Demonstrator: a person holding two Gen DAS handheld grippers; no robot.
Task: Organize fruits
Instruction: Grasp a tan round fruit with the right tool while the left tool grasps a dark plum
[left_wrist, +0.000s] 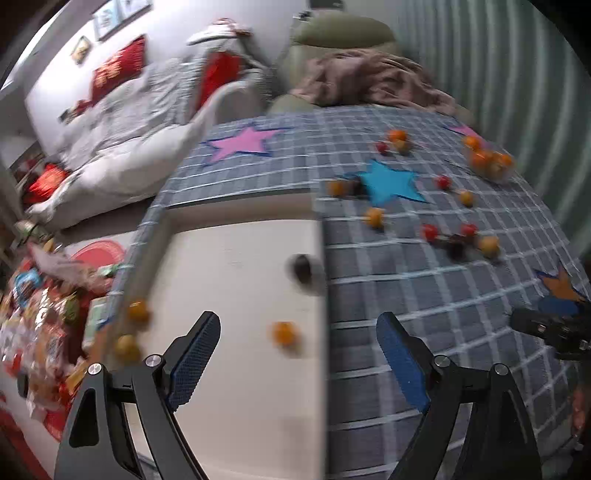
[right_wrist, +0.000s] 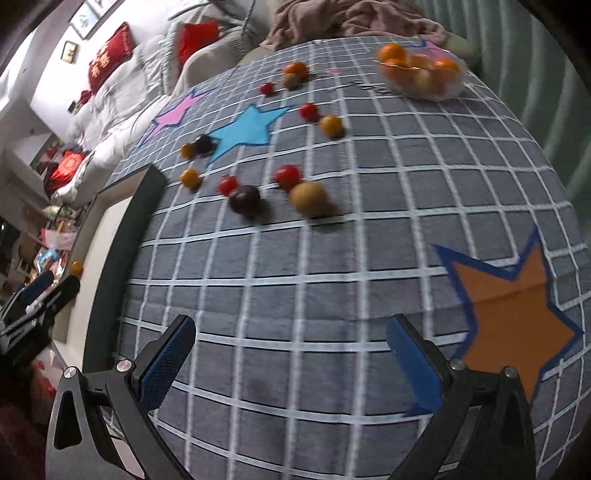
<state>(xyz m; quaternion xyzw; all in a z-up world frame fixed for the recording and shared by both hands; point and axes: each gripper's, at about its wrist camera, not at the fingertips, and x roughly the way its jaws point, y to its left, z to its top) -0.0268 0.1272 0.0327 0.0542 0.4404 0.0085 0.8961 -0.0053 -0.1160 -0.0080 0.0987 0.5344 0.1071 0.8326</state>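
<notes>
Loose fruits (right_wrist: 308, 199) lie on the cloth (right_wrist: 332, 295) between the tray (left_wrist: 236, 295), left, and the bowl (right_wrist: 421, 79), far right.

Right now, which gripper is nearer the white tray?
Left. The left gripper hovers open right over the white tray; the right gripper hangs over the checked cloth beside it.

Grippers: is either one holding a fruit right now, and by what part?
Nothing is held. The left gripper and right gripper are both open and empty.
</notes>
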